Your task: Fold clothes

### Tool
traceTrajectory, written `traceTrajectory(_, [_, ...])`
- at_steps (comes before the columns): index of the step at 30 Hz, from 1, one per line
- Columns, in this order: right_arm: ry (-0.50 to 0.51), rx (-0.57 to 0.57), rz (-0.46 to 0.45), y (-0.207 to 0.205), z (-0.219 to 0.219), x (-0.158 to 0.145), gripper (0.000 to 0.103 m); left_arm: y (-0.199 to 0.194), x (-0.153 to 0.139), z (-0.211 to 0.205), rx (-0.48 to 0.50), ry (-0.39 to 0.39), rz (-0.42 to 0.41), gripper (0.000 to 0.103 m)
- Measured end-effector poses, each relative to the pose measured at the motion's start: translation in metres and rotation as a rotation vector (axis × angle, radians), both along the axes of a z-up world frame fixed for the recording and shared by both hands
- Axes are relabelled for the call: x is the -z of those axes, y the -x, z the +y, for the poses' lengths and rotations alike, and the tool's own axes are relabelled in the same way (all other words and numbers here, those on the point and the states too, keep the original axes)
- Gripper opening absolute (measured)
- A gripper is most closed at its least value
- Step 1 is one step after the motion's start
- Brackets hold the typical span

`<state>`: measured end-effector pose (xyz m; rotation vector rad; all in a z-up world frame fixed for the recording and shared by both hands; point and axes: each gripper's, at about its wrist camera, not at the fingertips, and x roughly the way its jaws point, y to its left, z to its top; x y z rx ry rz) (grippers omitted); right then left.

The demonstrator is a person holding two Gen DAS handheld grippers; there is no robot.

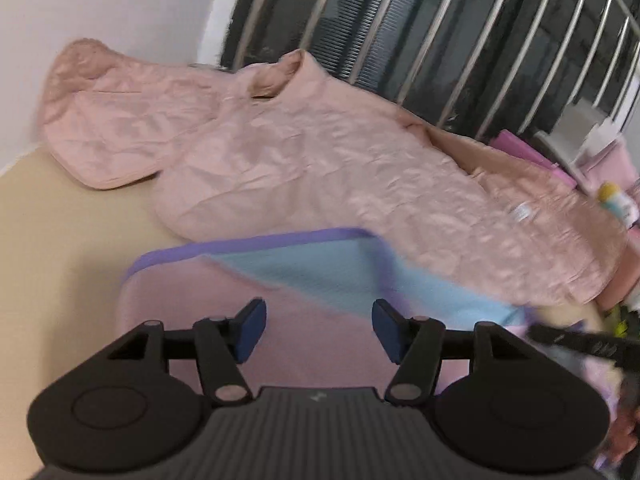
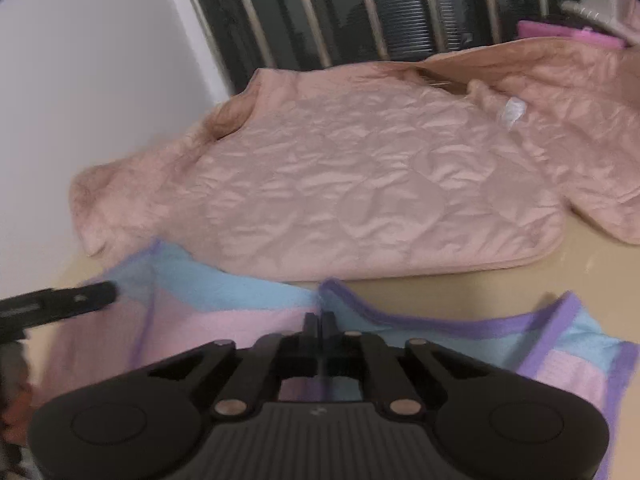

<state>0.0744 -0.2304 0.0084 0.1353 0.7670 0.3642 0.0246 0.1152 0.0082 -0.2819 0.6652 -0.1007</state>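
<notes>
A pink and light-blue garment with purple trim (image 1: 280, 280) lies on the beige table, partly folded over. My left gripper (image 1: 319, 330) is open just above its pink part, holding nothing. My right gripper (image 2: 320, 322) is shut on the garment (image 2: 248, 312) at its purple-trimmed edge. The left gripper's finger shows at the left of the right wrist view (image 2: 68, 300). A quilted pink jacket (image 1: 312, 152) lies spread behind the garment, and in the right wrist view (image 2: 360, 184) too.
A beige table (image 1: 60, 240) carries everything. A white wall (image 2: 80, 100) rises at the left. A dark window with metal bars (image 1: 460, 40) stands behind. Pink items (image 1: 528, 152) and a small bottle (image 1: 618, 200) sit at the far right.
</notes>
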Motion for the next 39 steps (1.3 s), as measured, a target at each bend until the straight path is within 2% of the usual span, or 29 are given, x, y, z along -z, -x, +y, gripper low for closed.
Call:
traceTrajectory(2, [-0.025,0.043,0.005,0.001,-0.011,0.000,0.006,0.005,0.000,-0.001,0.011,-0.025,-0.006,0.061])
traceTrajectory(5, [-0.070,0.031,-0.022,0.019,-0.023,-0.017,0.012,0.017,-0.007,0.003,0.020,-0.055,0.000,0.061])
traceTrajectory(6, [-0.060,0.018,-0.053,0.033,-0.029,-0.026,0.017,0.022,-0.010,0.005,0.024,-0.063,0.000,0.061])
traceTrajectory(8, [-0.031,-0.012,-0.124,0.062,-0.042,-0.046,0.053,0.042,-0.022,0.018,0.038,-0.075,-0.016,0.061])
traceTrajectory(10, [0.014,-0.056,-0.191,0.096,-0.056,-0.061,0.056,0.075,-0.034,0.033,0.109,-0.091,-0.048,0.064])
traceTrajectory(14, [0.116,-0.214,-0.257,0.172,-0.080,-0.056,0.056,0.140,-0.033,0.037,0.339,-0.108,-0.122,0.072])
traceTrajectory(16, [0.143,-0.281,-0.249,0.198,-0.077,-0.044,0.055,0.162,-0.024,0.029,0.435,-0.121,-0.146,0.072])
traceTrajectory(18, [0.172,-0.332,-0.233,0.217,-0.072,-0.032,0.053,0.179,-0.014,0.018,0.510,-0.168,-0.181,0.073])
traceTrajectory(21, [0.141,-0.335,-0.231,0.231,-0.072,-0.025,0.053,0.192,-0.003,0.011,0.563,-0.222,-0.233,0.073])
traceTrajectory(23, [0.062,-0.363,-0.228,0.234,-0.070,-0.026,0.053,0.195,0.002,0.009,0.601,-0.225,-0.246,0.072])
traceTrajectory(26, [0.044,-0.408,-0.242,0.233,-0.047,-0.019,0.051,0.194,0.009,0.003,0.616,-0.235,-0.241,0.072])
traceTrajectory(28, [0.036,-0.437,-0.252,0.231,-0.031,-0.013,0.047,0.188,0.012,-0.005,0.611,-0.264,-0.211,0.068])
traceTrajectory(30, [0.036,-0.422,-0.241,0.228,-0.025,-0.006,0.035,0.186,0.011,-0.006,0.598,-0.264,-0.204,0.063])
traceTrajectory(32, [0.035,-0.403,-0.227,0.225,-0.020,0.001,0.017,0.183,0.011,-0.007,0.582,-0.259,-0.198,0.050])
traceTrajectory(33, [0.035,-0.394,-0.220,0.223,-0.018,0.004,0.012,0.180,0.011,-0.008,0.561,-0.229,-0.192,0.041])
traceTrajectory(34, [0.035,-0.384,-0.213,0.222,-0.016,0.008,0.005,0.178,0.011,-0.008,0.543,-0.203,-0.187,0.039])
traceTrajectory(36, [0.061,-0.353,-0.218,0.220,-0.019,0.009,0.005,0.174,0.011,-0.016,0.534,-0.187,-0.191,0.040])
traceTrajectory(38, [0.077,-0.312,-0.212,0.219,-0.026,0.008,0.005,0.175,0.011,-0.026,0.556,-0.211,-0.204,0.040])
traceTrajectory(39, [0.085,-0.291,-0.208,0.218,-0.029,0.007,0.005,0.177,0.010,-0.030,0.558,-0.221,-0.209,0.044])
